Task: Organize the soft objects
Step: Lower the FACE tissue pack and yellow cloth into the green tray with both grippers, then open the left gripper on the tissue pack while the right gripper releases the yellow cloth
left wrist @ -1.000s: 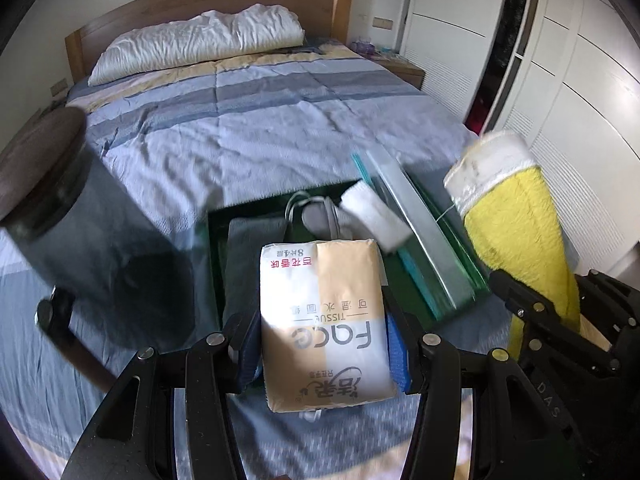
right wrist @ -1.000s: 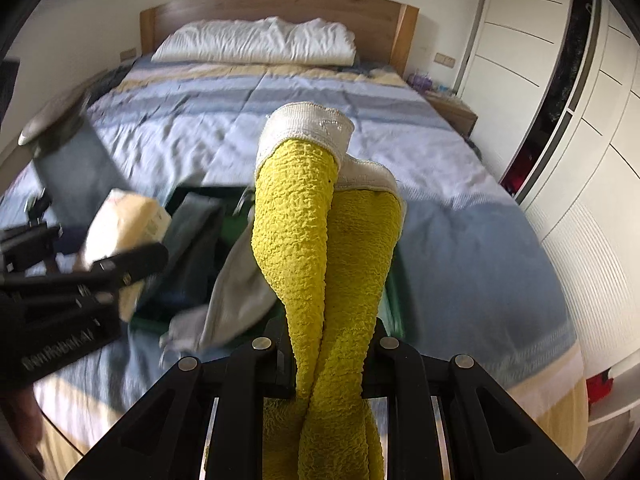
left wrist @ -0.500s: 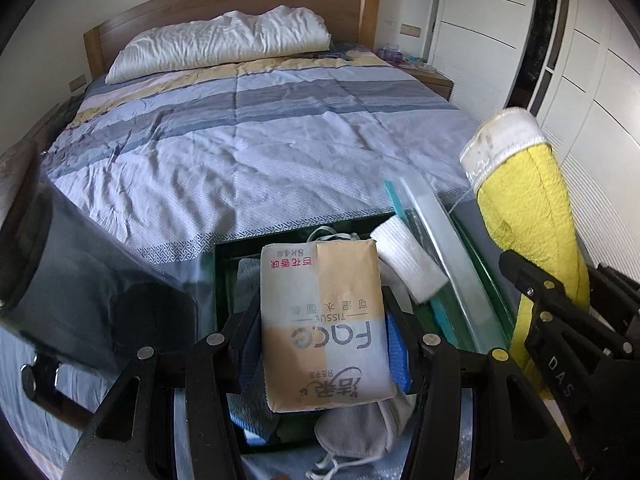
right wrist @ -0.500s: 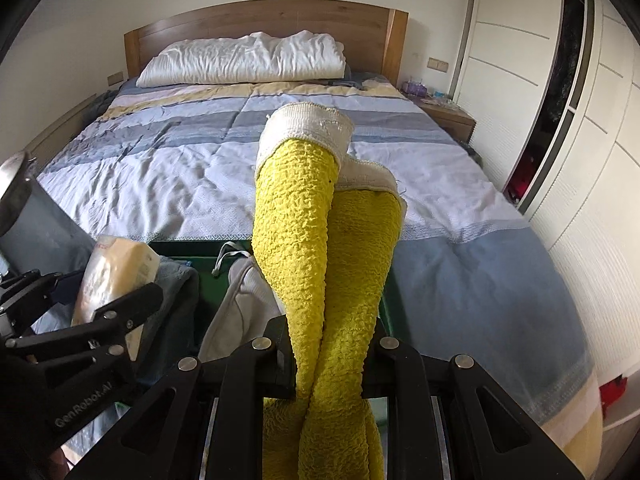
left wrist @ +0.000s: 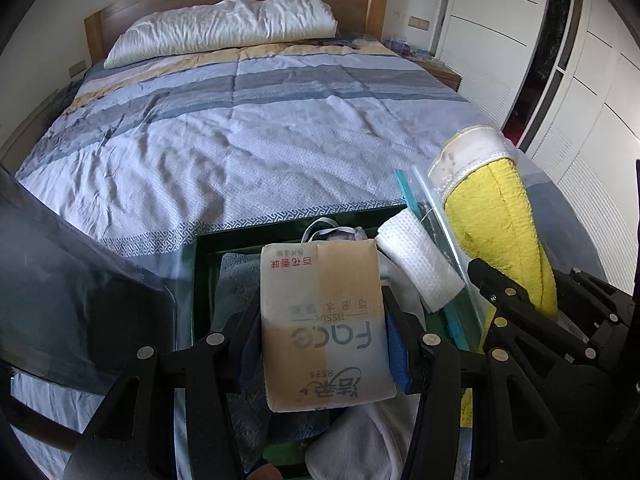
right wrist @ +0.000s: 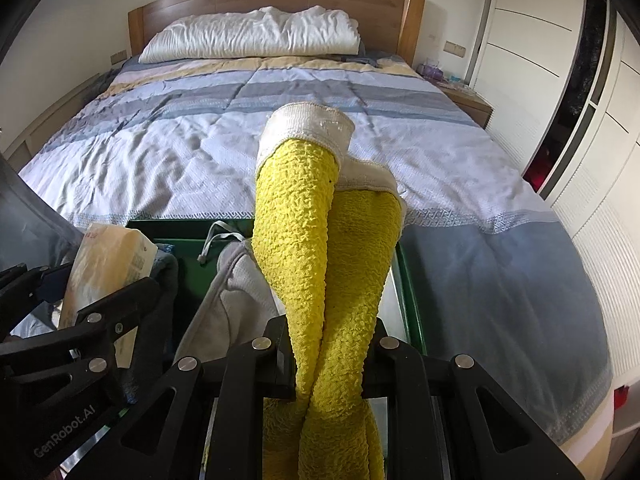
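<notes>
The left gripper is clamped on a beige-and-grey plastic pack of facial tissues, its fingers pressing the pack's two long sides about halfway along. The pack hangs over the dark green rectangular storage box at the foot of the bed. It looks light and squashy, with a slick wrapper, so I'd judge a mid-body pinch like this one is the safest hold; gripped nearer an end, it would likely slide or droop.

The right gripper is clenched on a pair of fuzzy yellow socks with white cuffs, pinched low down near the toes so the cuffs stand up toward 12 o'clock. They are limp terry cloth, weightless and grippy, and will flop over wherever they are let go. In the left wrist view they rise at about 3 o'clock from the tissue pack.

The box is already crowded. A grey knitted cloth lies at 9 o'clock of the pack, a rolled white waffle-weave towel at 2 o'clock, and a light grey garment with a drawstring loop fills the middle, spilling toward the near edge. I'd guess the garment is the main obstacle, as it covers much of the floor where either load might go. A clear plastic lid with a teal edge leans along the box's right side, between the towel and the socks. A dark grey curved object looms at 9 o'clock, close to the left gripper; I can't tell what it is. Beyond stretches the blue-and-grey striped quilt, bare of anything to collect.
</notes>
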